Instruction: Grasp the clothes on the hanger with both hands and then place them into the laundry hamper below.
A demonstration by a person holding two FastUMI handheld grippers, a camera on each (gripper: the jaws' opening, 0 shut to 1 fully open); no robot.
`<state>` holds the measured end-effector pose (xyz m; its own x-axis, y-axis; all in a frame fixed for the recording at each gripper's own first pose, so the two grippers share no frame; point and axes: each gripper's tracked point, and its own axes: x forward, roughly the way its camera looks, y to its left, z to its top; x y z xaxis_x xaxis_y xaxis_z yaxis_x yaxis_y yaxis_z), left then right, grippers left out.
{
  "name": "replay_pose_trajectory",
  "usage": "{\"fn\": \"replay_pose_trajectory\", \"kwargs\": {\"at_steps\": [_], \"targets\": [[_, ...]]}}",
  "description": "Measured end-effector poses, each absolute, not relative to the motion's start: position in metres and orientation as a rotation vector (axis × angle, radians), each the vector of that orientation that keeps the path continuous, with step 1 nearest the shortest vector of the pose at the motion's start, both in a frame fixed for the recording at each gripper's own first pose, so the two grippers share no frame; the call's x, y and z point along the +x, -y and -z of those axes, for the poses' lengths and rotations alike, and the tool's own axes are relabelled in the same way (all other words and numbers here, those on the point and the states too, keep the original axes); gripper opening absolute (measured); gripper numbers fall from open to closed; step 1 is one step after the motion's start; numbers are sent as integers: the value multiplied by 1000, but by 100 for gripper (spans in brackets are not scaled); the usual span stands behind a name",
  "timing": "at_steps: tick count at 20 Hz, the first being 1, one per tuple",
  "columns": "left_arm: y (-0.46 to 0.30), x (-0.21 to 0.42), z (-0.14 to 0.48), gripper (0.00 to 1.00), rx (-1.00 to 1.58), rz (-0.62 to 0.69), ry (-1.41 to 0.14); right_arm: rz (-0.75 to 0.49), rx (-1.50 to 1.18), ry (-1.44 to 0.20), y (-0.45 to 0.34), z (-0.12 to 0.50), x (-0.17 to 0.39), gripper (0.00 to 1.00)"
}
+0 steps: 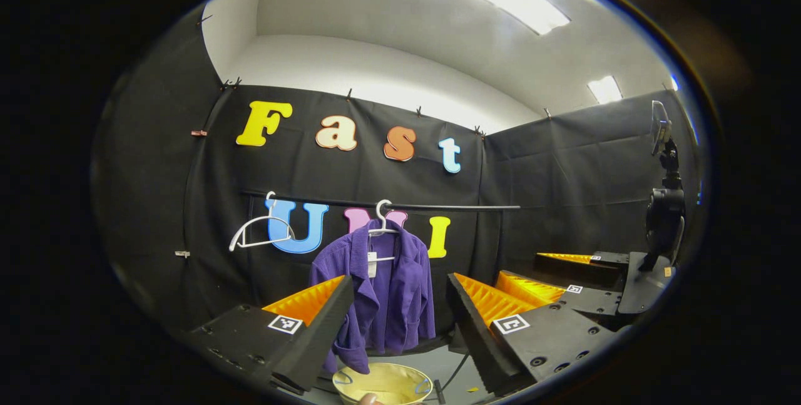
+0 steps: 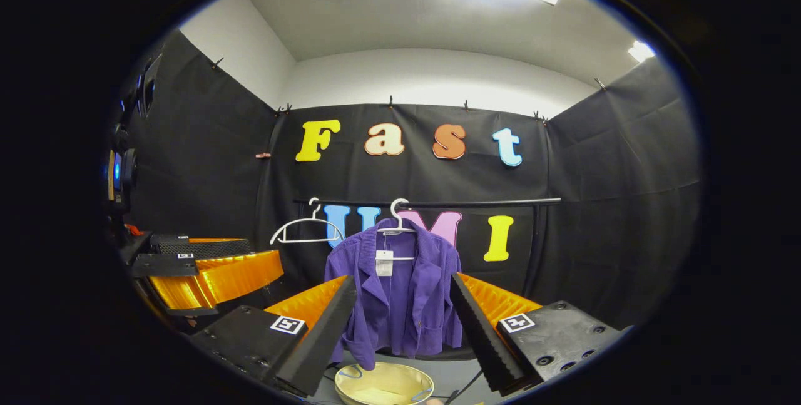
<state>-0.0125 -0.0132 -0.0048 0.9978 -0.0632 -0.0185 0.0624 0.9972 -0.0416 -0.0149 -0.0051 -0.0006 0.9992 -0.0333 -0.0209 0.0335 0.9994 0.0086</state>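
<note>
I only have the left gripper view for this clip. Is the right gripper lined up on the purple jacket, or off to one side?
Observer: Lined up. In the right gripper view the purple jacket hangs centred between the fingers of the open right gripper, and they don't touch it.
Operator: How does my left gripper look from there?
Observer: The left gripper sits off to the left of the jacket, apart from it and holding nothing.

We hold our left claw [image 1: 394, 323] and right claw [image 2: 403, 330] level, side by side, fingers spread wide, gripping nothing.
</note>
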Motion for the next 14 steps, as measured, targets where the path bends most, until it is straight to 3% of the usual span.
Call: {"fn": "replay_pose_trajectory", "kwargs": {"at_steps": [14], "targets": [[-25,-18,-1,95,-66,129,14,133,-53,-32,-19,3,-23,97]]}}
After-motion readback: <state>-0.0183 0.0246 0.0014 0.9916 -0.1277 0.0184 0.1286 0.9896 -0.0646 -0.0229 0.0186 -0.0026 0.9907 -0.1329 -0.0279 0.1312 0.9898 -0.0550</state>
